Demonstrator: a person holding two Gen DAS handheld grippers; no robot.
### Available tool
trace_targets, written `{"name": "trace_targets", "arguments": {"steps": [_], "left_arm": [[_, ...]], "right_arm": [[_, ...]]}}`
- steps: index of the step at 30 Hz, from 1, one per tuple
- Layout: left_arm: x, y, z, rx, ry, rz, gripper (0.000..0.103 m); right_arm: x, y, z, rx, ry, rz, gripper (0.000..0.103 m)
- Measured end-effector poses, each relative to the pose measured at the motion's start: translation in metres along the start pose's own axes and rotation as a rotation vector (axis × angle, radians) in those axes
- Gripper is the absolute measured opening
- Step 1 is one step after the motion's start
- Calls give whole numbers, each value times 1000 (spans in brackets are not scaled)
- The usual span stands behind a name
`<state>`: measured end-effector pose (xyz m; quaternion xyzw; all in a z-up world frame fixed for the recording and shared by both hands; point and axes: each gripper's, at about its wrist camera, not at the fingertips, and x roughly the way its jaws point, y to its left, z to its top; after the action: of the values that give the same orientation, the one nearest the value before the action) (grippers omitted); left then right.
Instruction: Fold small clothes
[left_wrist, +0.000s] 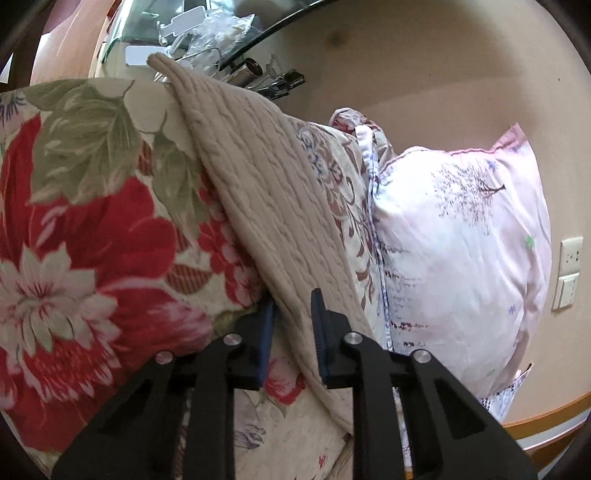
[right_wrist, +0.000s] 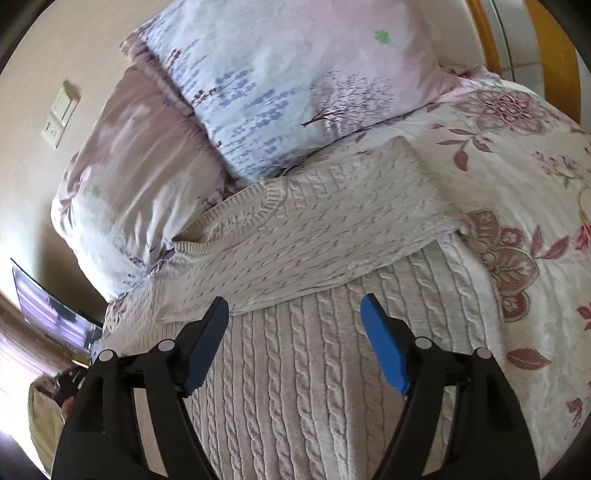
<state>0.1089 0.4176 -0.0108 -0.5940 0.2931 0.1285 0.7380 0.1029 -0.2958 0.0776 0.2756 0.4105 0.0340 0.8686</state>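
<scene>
A beige cable-knit sweater (right_wrist: 314, 369) lies flat on the floral bedspread (right_wrist: 517, 155), with one sleeve (right_wrist: 332, 229) folded across its chest. My right gripper (right_wrist: 295, 301) hovers over the sweater's body, jaws wide open and nothing between the blue pads (right_wrist: 384, 350). In the left wrist view a part of the same sweater (left_wrist: 258, 184) rises as a lifted flap from my left gripper (left_wrist: 293, 299). Its narrow jaws are shut on the fabric's lower edge.
Two pale pillows (right_wrist: 295, 74) (right_wrist: 129, 166) lie against the head of the bed just beyond the sweater. A quilt with big red flowers (left_wrist: 92, 240) fills the left of the left wrist view. A glass shelf with clutter (left_wrist: 184, 29) and a wall switch (left_wrist: 569, 273) stand behind.
</scene>
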Motion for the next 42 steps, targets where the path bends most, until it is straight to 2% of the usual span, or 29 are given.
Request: {"name": "trace_targets", "arguments": {"steps": [3, 4, 7, 10, 13, 18, 20, 26, 31, 34, 35, 36, 38, 40, 42], "left_arm": [[0, 2, 4, -11, -4, 2, 14], [0, 3, 5, -15, -6, 7, 7], [-3, -4, 2, 7, -20, 1, 6], [-11, -37, -9, 96, -37, -53, 6], [-13, -78, -28, 190, -19, -125, 6], [2, -160, -92, 409, 42, -220, 5], [18, -190, -128, 496, 88, -254, 5], [76, -235, -233, 630, 272, -310, 5], [120, -236, -316, 747, 421, -277, 6], [152, -224, -358, 837, 545, -200, 9], [157, -219, -366, 856, 570, -171, 14], [160, -211, -370, 858, 608, -161, 17], [154, -206, -363, 846, 625, -189, 28], [131, -199, -341, 832, 594, -231, 38], [116, -187, -316, 818, 544, -233, 39]], "right_arm": [[1, 1, -1, -3, 10, 6, 75], [1, 0, -1, -5, 12, 5, 75], [-1, -1, -1, -12, 9, 6, 75], [-4, -2, 1, -22, 0, 8, 75], [-8, -2, 3, -36, -10, 11, 75], [-14, -5, 6, -46, -23, 19, 75], [-15, -8, 7, -45, -25, 18, 75], [-16, -14, 6, -43, -21, 10, 75], [-13, -14, 7, -70, -11, -16, 75], [-4, -9, 9, -91, 18, -29, 75], [-1, -5, 10, -107, 27, -34, 75], [0, -1, 11, -123, 33, -35, 75], [4, 15, 13, -194, 43, -34, 75], [7, 35, 15, -275, 53, -15, 75], [14, 69, 13, -419, 67, 27, 75]]}}
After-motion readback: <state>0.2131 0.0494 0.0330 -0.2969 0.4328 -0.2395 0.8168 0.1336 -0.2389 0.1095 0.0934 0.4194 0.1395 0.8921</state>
